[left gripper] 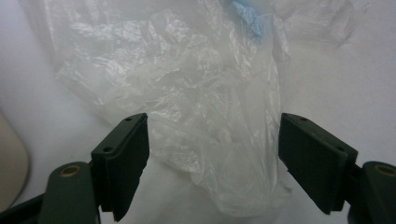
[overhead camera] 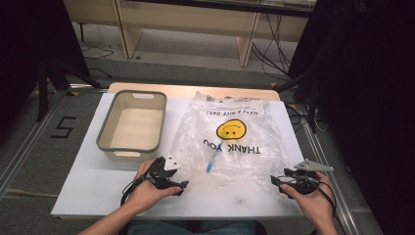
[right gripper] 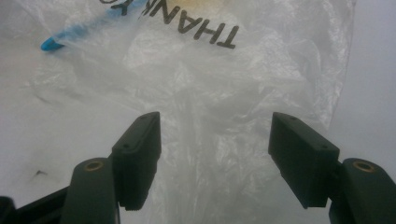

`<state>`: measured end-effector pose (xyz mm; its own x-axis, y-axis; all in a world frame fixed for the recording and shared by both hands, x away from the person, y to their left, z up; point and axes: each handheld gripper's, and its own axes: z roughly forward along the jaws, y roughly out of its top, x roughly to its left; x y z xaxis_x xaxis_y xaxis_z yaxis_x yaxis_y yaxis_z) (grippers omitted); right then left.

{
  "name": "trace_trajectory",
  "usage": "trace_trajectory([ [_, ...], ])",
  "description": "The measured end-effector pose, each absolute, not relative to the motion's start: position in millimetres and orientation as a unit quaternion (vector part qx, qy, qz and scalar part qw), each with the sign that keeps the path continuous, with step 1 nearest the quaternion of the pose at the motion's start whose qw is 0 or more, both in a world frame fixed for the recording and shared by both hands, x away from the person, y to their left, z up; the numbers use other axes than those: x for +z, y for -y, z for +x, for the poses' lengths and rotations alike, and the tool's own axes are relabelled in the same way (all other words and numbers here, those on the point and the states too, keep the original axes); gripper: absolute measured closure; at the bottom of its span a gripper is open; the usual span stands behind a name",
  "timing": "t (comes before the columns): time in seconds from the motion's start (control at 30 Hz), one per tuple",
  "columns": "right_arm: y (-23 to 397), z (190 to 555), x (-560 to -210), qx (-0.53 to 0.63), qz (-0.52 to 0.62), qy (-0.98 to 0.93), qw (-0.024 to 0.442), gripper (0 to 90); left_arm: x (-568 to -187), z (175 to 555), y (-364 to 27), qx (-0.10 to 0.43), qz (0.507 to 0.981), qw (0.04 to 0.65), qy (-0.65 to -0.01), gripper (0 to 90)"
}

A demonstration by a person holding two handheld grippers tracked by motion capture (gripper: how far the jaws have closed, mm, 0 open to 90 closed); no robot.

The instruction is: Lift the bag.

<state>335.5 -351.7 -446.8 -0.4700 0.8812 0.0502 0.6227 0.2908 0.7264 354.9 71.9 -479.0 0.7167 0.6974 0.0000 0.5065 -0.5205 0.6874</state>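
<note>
Left gripper (overhead camera: 182, 186), right gripper (overhead camera: 277, 180): both gaping, gripping nothing, hovering at bag's (overhead camera: 230, 132) near corners, likely lining up to pinch handles. Bag lying flat mid-table beside bin (overhead camera: 105, 134), blue pen (overhead camera: 213, 159) showing through plastic.

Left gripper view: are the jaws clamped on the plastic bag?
No, the left gripper has its jaws wide apart, with a corner of the plastic bag lying loose between them.

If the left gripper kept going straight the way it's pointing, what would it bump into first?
Probably the crumpled clear plastic bag: a near corner of it already lies between the left gripper's open jaws. Beyond that sits a thin blue stick, seemingly inside the bag.
</note>
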Motion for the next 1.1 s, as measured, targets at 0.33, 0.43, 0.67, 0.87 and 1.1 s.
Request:
trace_trajectory([
  [0.33, 344.2, 329.1, -454.5, 0.317, 0.448, -0.820, 0.159, 29.4, -484.5, 354.9, -72.2, 0.124, 0.866, 0.327, -0.357, 36.3],
  [0.43, 343.9, 327.5, -458.5, 0.299, 0.443, -0.831, 0.154, 29.8, -486.1, 353.6, -72.1, 0.118, 0.872, 0.319, -0.352, 38.9],
  [0.67, 342.3, 327.1, -464.1, 0.285, 0.439, -0.841, 0.138, 32.9, -485.2, 351.6, -74.2, 0.111, 0.876, 0.313, -0.351, 40.2],
  [0.87, 341.9, 329.2, -468.6, 0.276, 0.438, -0.847, 0.122, 42.8, -482.2, 351.1, -75.8, 0.104, 0.879, 0.304, -0.352, 50.3],
  [1.1, 341.7, 329.5, -469.3, 0.262, 0.430, -0.854, 0.128, 54.5, -479.2, 350.4, -73.6, 0.097, 0.886, 0.288, -0.349, 64.7],
])
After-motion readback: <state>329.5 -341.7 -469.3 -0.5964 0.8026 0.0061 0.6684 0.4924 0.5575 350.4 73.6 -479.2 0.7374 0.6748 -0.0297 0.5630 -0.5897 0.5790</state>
